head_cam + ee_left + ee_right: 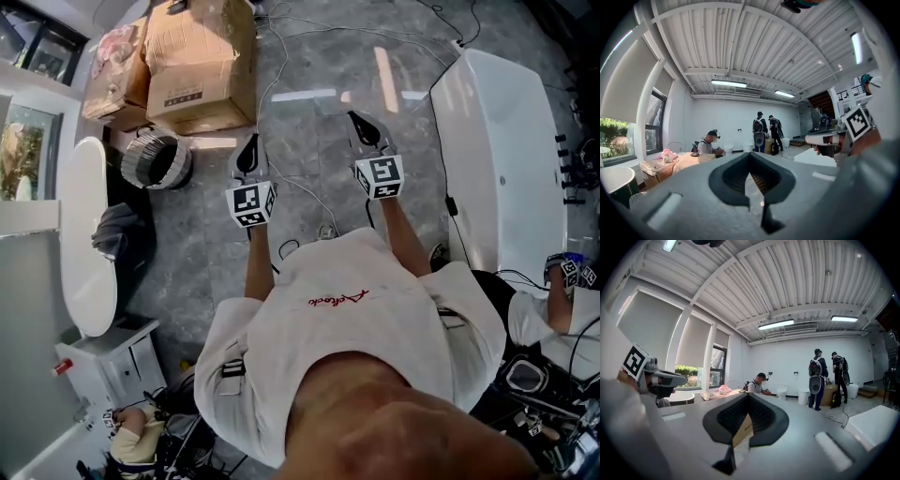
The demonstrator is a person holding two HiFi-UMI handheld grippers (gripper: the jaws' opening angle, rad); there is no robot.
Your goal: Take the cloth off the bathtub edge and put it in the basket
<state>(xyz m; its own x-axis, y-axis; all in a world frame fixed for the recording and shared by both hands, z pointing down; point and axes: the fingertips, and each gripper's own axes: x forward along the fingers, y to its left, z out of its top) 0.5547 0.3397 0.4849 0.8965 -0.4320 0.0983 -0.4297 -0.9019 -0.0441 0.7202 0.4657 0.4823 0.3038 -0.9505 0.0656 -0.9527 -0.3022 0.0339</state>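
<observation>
Left gripper (251, 142) and right gripper (356, 119) closed, empty; cloth (117, 232) lay left on bathtub edge (82, 281); basket (155, 161) ahead-left; task seemingly unstarted.

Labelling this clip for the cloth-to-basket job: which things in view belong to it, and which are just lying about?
Job: dark cloth, draped on the edge of the left bathtub; basket; left gripper and right gripper, both shut, empty.
Lying about: cardboard boxes; right bathtub; floor cables; white cabinet.
</observation>
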